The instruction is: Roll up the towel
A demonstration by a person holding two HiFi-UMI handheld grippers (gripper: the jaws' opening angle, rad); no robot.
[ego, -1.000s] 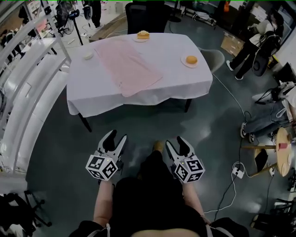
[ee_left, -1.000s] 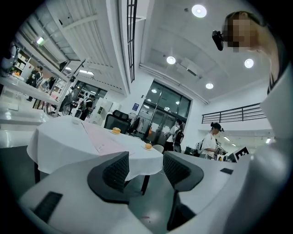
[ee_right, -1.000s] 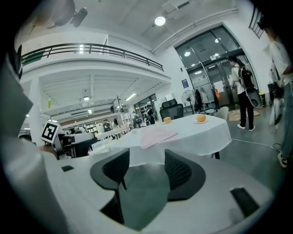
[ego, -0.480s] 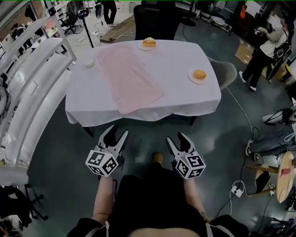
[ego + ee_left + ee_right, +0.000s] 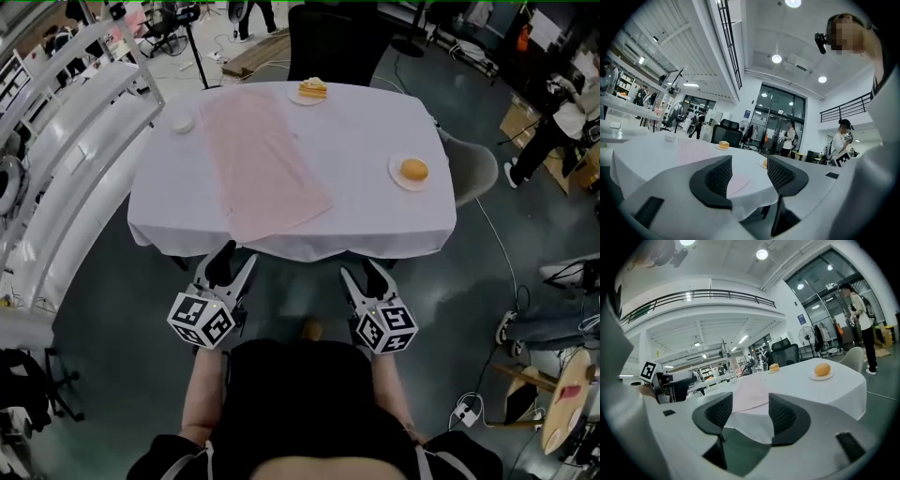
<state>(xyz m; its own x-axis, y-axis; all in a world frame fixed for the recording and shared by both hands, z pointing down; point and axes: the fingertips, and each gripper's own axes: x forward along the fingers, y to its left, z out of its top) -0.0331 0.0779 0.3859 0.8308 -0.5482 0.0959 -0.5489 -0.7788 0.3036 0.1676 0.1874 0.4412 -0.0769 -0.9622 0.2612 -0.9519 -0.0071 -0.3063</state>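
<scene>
My left gripper (image 5: 234, 258) and right gripper (image 5: 361, 272) hung side by side in the lower middle of the head view, over the dark floor (image 5: 112, 309). Both pointed up the frame at the bench (image 5: 375, 216). Both pairs of jaws were spread, with nothing between them.

The towel (image 5: 265, 161) lay flat and unrolled on the left half of the bench's white cloth. It was a long pink strip slanting from the upper left of the bench down toward its near edge, and its near end came close to that edge. My left jaws sat just below that end in the frame, off the bench and not touching it. My right jaws were further right, below bare white cloth.

In the left gripper view, the left gripper (image 5: 749, 164) showed a gap between its dark ribbed pads, and the towel (image 5: 691, 151) lay beyond them. Part of it showed through the gap and part to the left of the left jaw. In the right gripper view, the right gripper (image 5: 750, 404) framed the hanging cloth edge in its gap. The towel (image 5: 751, 390) rose above that, at the centre of the frame.

A cake (image 5: 312, 90) sat at the bench's far edge, a bun (image 5: 412, 171) on a plate at its right, and a small cup (image 5: 183, 123) at its upper left beside the towel. A black chair (image 5: 333, 42) stood behind the bench.
</scene>
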